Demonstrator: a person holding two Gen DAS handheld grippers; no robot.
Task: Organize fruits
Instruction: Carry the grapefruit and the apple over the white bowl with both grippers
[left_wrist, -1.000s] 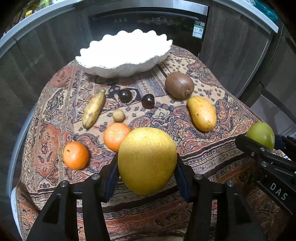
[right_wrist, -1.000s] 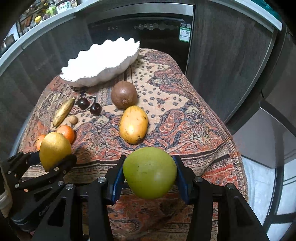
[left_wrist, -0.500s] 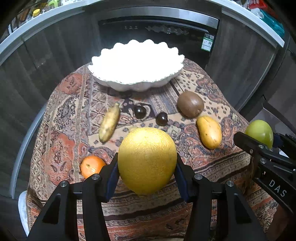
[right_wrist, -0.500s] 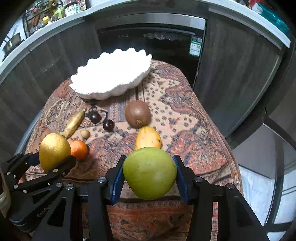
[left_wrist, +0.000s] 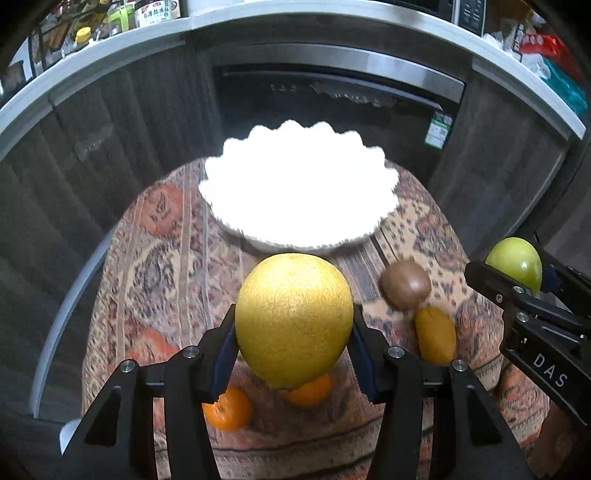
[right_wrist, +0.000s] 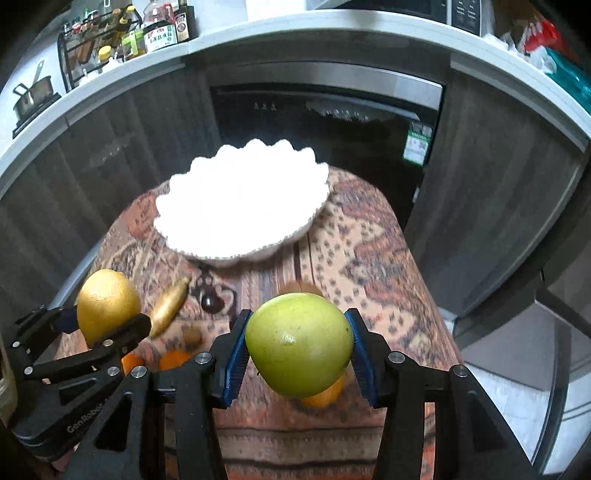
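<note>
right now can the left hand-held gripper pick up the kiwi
Probably not: the left hand-held gripper is already shut on the yellow citrus, so its jaws are full. The kiwi itself lies uncovered on the cloth.

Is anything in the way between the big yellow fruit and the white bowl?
Nothing visible is. The yellow fruit is held in the left gripper above the patterned cloth, and the white bowl lies straight ahead and looks empty. The brown fruit sits off to the right.
</note>
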